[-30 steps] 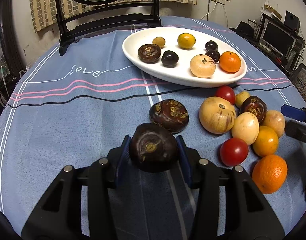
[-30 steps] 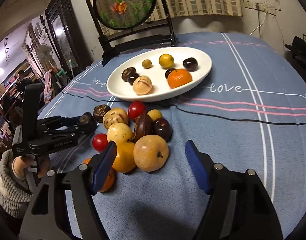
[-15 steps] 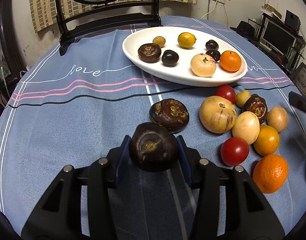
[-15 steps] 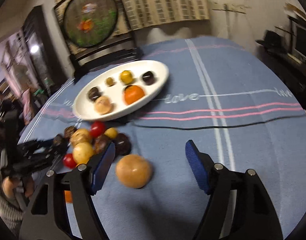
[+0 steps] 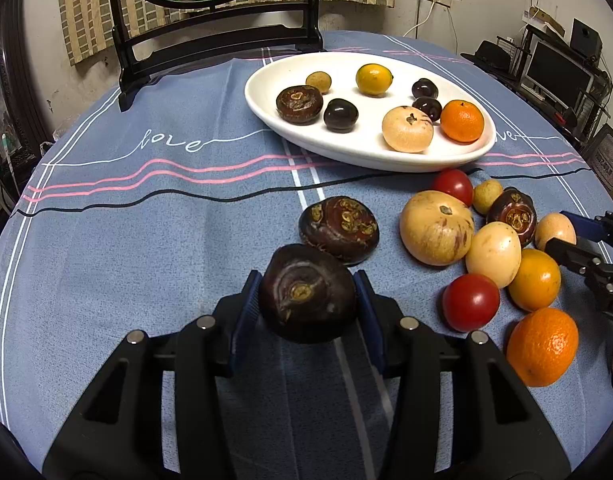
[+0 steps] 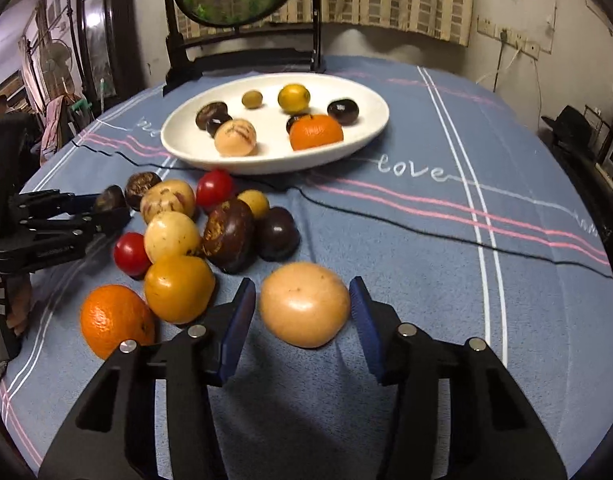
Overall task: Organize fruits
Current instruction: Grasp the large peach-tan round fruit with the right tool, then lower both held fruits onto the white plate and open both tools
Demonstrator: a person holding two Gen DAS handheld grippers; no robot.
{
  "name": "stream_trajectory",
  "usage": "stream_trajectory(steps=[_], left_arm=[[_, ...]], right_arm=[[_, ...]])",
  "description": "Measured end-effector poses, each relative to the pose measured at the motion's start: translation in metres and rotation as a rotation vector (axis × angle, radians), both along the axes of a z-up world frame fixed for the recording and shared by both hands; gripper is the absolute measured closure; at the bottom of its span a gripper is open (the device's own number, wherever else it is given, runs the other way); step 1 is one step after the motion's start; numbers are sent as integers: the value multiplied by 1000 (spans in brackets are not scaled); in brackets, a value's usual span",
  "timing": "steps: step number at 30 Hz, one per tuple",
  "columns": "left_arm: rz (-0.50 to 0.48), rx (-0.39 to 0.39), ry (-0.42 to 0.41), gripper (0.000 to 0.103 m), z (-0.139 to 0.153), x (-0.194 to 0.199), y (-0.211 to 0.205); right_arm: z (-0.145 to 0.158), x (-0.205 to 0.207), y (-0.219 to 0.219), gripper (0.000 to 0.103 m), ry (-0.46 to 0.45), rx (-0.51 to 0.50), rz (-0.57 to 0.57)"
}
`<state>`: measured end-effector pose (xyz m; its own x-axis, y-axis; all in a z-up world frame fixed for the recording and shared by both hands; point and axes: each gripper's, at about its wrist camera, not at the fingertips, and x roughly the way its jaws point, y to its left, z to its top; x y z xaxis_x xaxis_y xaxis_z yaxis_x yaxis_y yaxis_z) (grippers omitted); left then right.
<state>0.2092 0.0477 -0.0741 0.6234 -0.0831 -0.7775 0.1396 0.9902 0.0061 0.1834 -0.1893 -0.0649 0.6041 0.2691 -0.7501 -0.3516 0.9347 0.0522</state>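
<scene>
A: Nearest, left gripper (image 5: 308, 304): clamped on a dark fruit (image 5: 306, 298), held just above the cloth (image 5: 146, 240).

B: Right gripper (image 6: 302, 312): jaws just closing around a tan fruit (image 6: 304, 304), a sliver of gap still visible at each pad, not yet pressing.

A: Best squeezed gently, centred, then lifted straight up, clear of the pile (image 6: 178, 240) to its left.

B: Beyond, white plate (image 6: 370, 128), part filled. Room left near its front rim.

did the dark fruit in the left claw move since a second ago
No. The dark fruit stays clamped in the left claw, in the same spot below the brown fruit on the cloth.
</scene>
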Motion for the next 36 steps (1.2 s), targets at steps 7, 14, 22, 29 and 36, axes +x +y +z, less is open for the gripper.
stream_trajectory(steps=[7, 14, 22, 29, 36], left_arm=[[-1, -12, -2, 56, -1, -1, 1], [-10, -33, -60, 57, 10, -9, 0], [39, -61, -173, 57, 53, -8, 4], [54, -61, -229, 57, 107, 46, -15], [56, -52, -202, 57, 91, 105, -37]], right_arm=[[-6, 3, 0, 56, 29, 2, 3], [1, 0, -4, 57, 1, 48, 0], [35, -1, -17, 56, -100, 141, -38], [109, 44, -18, 56, -198, 211, -44], [105, 113, 6, 56, -155, 244, -42]])
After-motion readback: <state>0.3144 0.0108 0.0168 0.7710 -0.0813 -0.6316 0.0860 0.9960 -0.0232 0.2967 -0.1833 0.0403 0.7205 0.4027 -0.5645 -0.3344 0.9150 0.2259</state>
